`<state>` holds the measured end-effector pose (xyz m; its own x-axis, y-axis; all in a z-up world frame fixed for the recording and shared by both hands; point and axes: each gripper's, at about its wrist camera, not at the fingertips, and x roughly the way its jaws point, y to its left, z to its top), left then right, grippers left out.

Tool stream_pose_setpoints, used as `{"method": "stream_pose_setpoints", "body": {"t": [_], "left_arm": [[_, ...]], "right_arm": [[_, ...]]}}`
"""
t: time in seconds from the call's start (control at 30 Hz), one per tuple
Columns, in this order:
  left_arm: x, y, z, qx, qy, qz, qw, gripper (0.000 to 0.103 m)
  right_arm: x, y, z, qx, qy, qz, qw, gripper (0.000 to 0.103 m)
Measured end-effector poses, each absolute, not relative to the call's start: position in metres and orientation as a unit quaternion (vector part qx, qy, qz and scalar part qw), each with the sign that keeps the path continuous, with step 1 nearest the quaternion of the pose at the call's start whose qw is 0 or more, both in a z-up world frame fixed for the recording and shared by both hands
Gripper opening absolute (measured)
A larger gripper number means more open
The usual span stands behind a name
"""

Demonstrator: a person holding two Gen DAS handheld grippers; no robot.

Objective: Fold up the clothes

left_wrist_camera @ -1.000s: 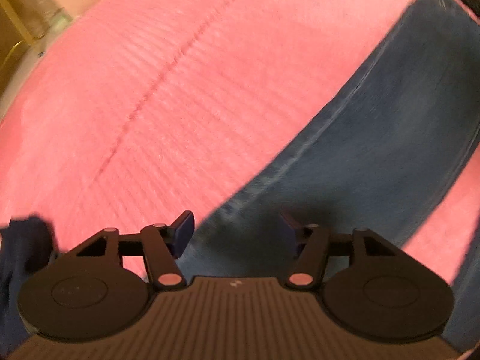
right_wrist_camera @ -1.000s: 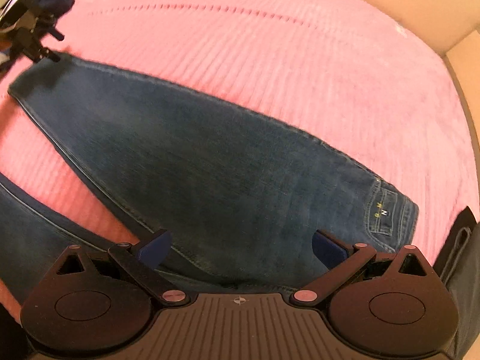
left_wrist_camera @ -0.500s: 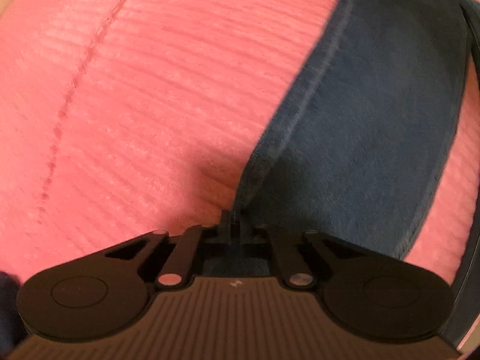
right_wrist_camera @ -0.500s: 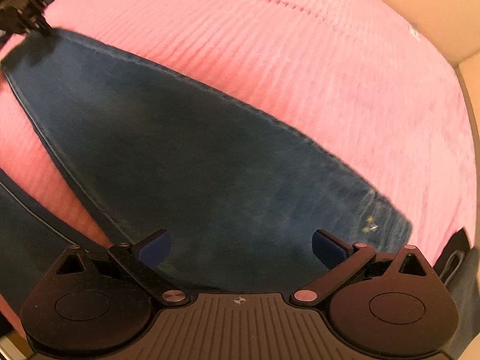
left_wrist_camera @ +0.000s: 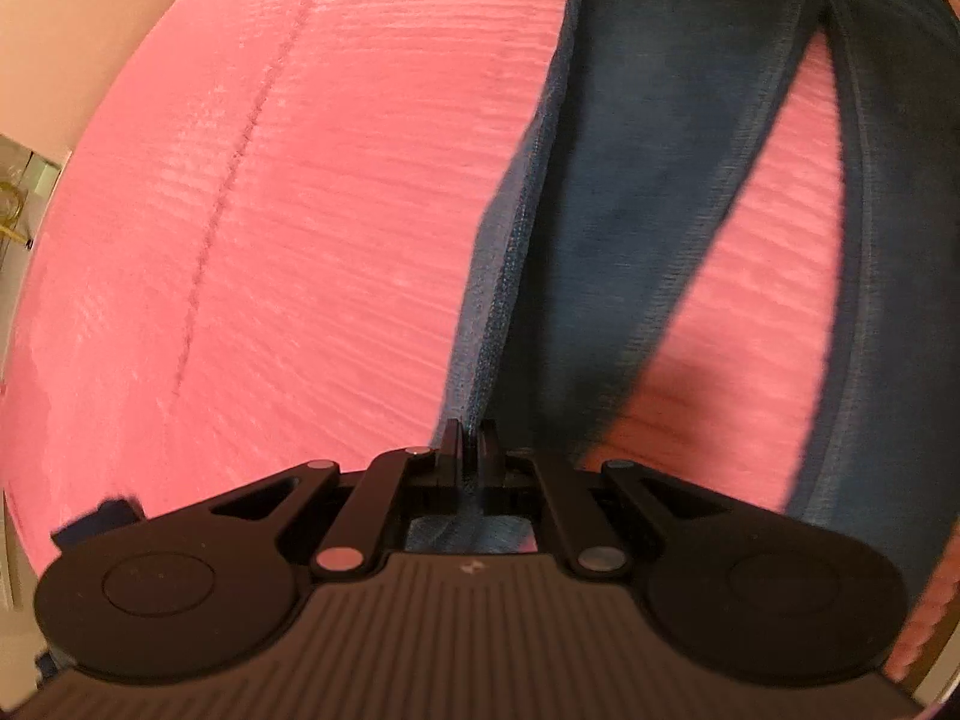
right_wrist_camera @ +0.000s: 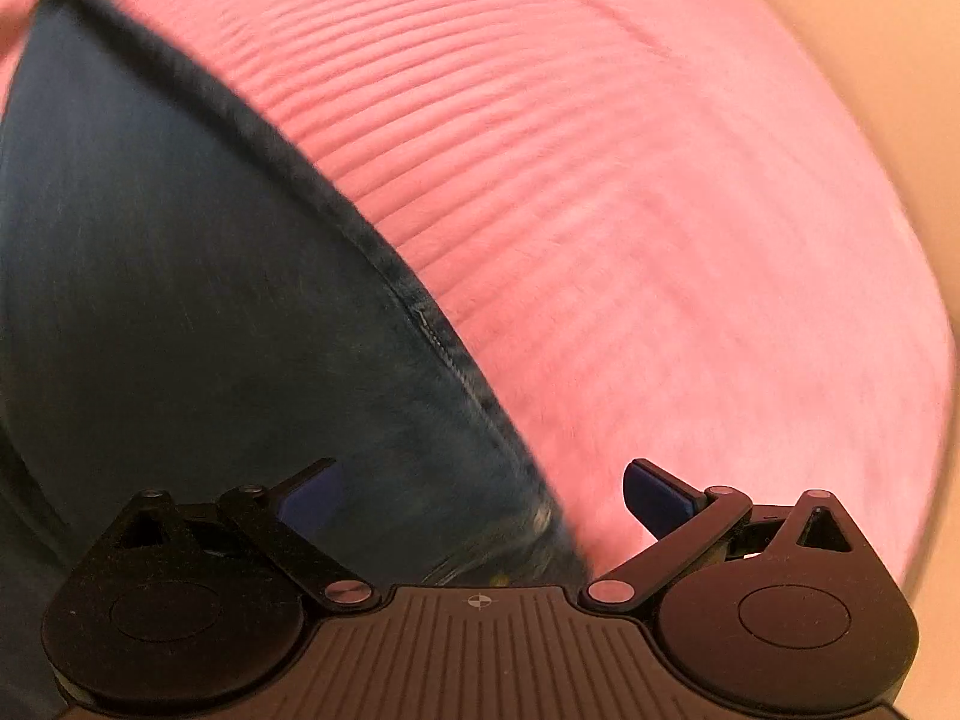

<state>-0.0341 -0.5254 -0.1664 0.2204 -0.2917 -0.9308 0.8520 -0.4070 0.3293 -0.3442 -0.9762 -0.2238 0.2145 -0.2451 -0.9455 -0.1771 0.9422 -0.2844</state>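
On the pink ribbed bedspread lie dark blue jeans, legs spread apart. Left tongs are clamped tight on the seamed edge of one jean leg, denim pinched between the pads. Right tongs gape wide over the jeans' edge, gripping nothing; contact with the cloth can't be judged.

left tool clamped tight, right tool spread wide.

Each black hand-held gripper has silver rivets, ribbed body, blue pads.
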Motion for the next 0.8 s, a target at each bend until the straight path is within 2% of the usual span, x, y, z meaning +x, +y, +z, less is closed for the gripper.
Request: {"method": "stream_pose_setpoints", "body": {"t": [0.17, 0.2, 0.23, 0.27, 0.3, 0.37, 0.5, 0.63, 0.8], "left_arm": [[-0.082, -0.504, -0.163, 0.634, 0.224, -0.543, 0.503, 0.002], [-0.089, -0.497, -0.164, 0.636, 0.228, -0.535, 0.507, 0.002], [-0.096, -0.491, -0.164, 0.637, 0.235, -0.526, 0.511, 0.002], [-0.101, -0.489, -0.163, 0.639, 0.243, -0.518, 0.514, 0.002], [-0.104, -0.486, -0.163, 0.64, 0.249, -0.512, 0.515, 0.002], [-0.111, -0.483, -0.163, 0.644, 0.256, -0.507, 0.513, 0.002], [-0.119, -0.485, -0.161, 0.652, 0.25, -0.497, 0.515, 0.002], [-0.114, -0.488, -0.135, 0.644, 0.23, -0.488, 0.543, 0.002], [-0.124, -0.451, -0.092, 0.62, 0.221, -0.513, 0.551, 0.002]], "right_arm": [[-0.334, -0.997, -0.262, -0.216, 0.641, 0.085, 0.732, 0.1], [-0.334, -0.998, -0.264, -0.203, 0.645, 0.093, 0.731, 0.088], [-0.334, -0.999, -0.266, -0.19, 0.65, 0.102, 0.729, 0.082], [-0.335, -0.999, -0.267, -0.18, 0.653, 0.11, 0.728, 0.063], [-0.338, -0.994, -0.262, -0.185, 0.652, 0.115, 0.727, 0.041], [-0.348, -0.981, -0.249, -0.212, 0.647, 0.108, 0.725, 0.023], [-0.382, -0.956, -0.2, -0.234, 0.615, 0.051, 0.751, 0.019], [-0.43, -0.908, -0.142, -0.258, 0.57, -0.032, 0.78, 0.017], [-0.521, -0.805, -0.115, -0.266, 0.559, -0.113, 0.777, 0.016]]}}
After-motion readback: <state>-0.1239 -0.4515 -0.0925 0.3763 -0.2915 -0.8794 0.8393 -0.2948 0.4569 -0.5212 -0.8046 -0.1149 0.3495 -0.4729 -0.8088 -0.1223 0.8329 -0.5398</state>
